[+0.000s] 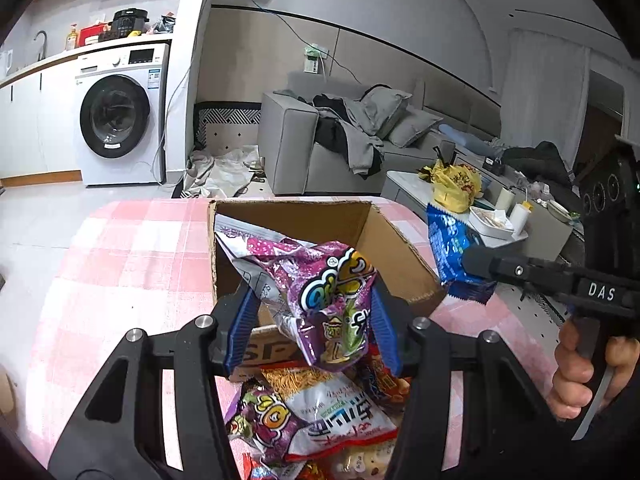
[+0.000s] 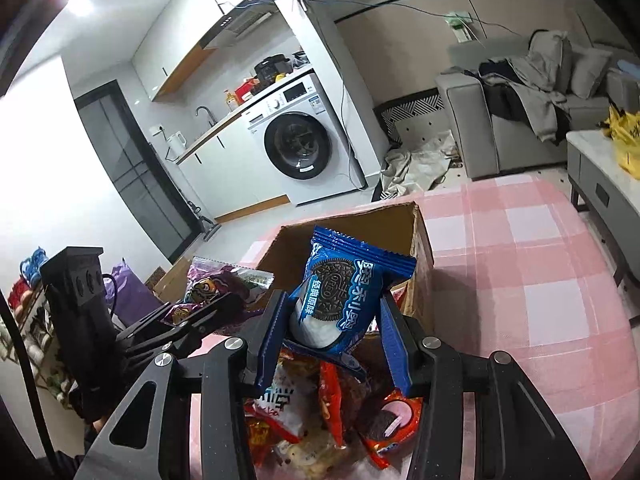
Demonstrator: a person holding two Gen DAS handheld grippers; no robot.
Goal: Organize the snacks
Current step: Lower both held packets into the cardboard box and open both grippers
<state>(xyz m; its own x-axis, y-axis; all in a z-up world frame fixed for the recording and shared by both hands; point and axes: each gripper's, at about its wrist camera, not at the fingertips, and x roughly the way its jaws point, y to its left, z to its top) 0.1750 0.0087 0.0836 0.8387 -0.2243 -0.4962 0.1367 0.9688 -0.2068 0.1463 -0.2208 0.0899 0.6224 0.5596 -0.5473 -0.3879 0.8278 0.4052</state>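
Cardboard box (image 1: pixel 400 240) holding white packet (image 1: pixel 236 244), purple snack bag (image 1: pixel 332 300) above

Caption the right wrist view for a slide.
Right tool holds a blue Oreo packet above the cardboard box on the pink checked tablecloth.

"DAS" on the right tongs' (image 1: pixel 472 262) body; "OREO" on the blue packet (image 2: pixel 344 300).
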